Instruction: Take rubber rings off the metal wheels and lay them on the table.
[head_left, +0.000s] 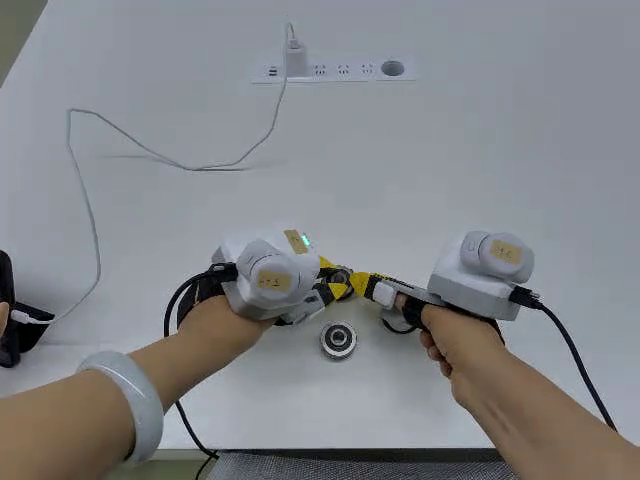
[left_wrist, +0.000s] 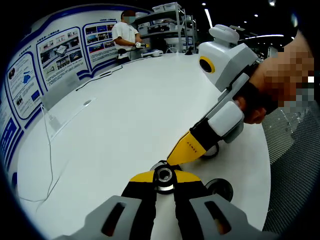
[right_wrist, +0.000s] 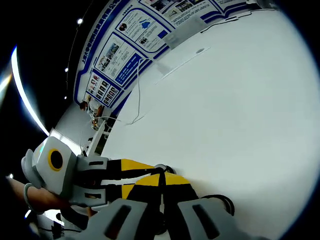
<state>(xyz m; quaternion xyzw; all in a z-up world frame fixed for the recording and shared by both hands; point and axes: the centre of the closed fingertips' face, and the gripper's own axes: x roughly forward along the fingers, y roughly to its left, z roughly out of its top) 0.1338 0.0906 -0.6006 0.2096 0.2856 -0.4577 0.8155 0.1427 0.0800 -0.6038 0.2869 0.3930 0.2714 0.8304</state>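
Left gripper (left_wrist: 165, 177) clenched on a metal wheel (left_wrist: 164, 175), yellow tips on either side of its rim, held just above the table (head_left: 450, 150) at the near edge, between both hands. Right gripper (right_wrist: 161, 181) comes in from the other side, jaws drawn almost together, tip touching the wheel's far rim; cannot tell whether the rubber ring is pinched between them, the ring on this wheel is too small to make out. Risks, as a judgement: thin ring, blunt tips, so the right jaws may slip off the rubber and grab nothing. A pull across the clamp could twist the wheel out of the left jaws, dropping it to roll off the near table edge. A ring that lets go suddenly may snap away. The tips also crowd each other, so a bump is likely. Orientation: held wheel shows its round face and hub bore to the left gripper view, so its axle points roughly back along the left jaws. It is a short disc with no real long axis, only the axle line. Second wheel (head_left: 338, 339) lies flat just beside, bore up. Dark loop (left_wrist: 209, 156) on the table under the right gripper, probably a ring already off.
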